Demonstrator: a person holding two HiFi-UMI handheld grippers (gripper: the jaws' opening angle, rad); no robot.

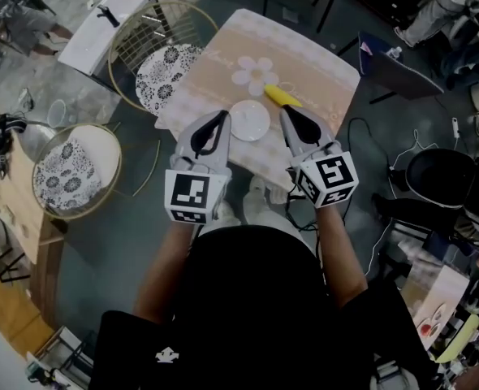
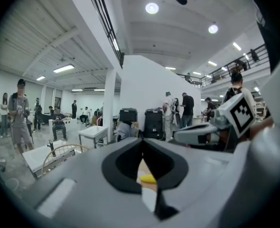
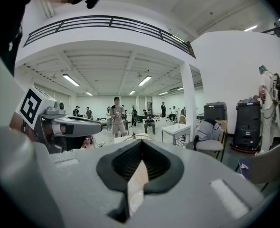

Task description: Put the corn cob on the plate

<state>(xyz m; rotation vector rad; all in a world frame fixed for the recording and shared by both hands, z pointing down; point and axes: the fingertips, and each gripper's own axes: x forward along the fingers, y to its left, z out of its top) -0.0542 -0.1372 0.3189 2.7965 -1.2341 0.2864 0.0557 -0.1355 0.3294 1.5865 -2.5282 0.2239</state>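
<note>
A yellow corn cob lies on the beige tablecloth, just right of and beyond a small white plate. The plate holds nothing. My left gripper hovers at the plate's left edge, jaws shut and holding nothing. My right gripper sits just this side of the cob, at the plate's right, also shut with nothing in it. In the left gripper view the corn cob and plate show through the slit of that gripper. The right gripper view shows the plate beneath its gripper.
Two round wire chairs with patterned cushions stand left of the table, with a white side table behind them. A dark chair and cables are at the right. Several people stand in the hall.
</note>
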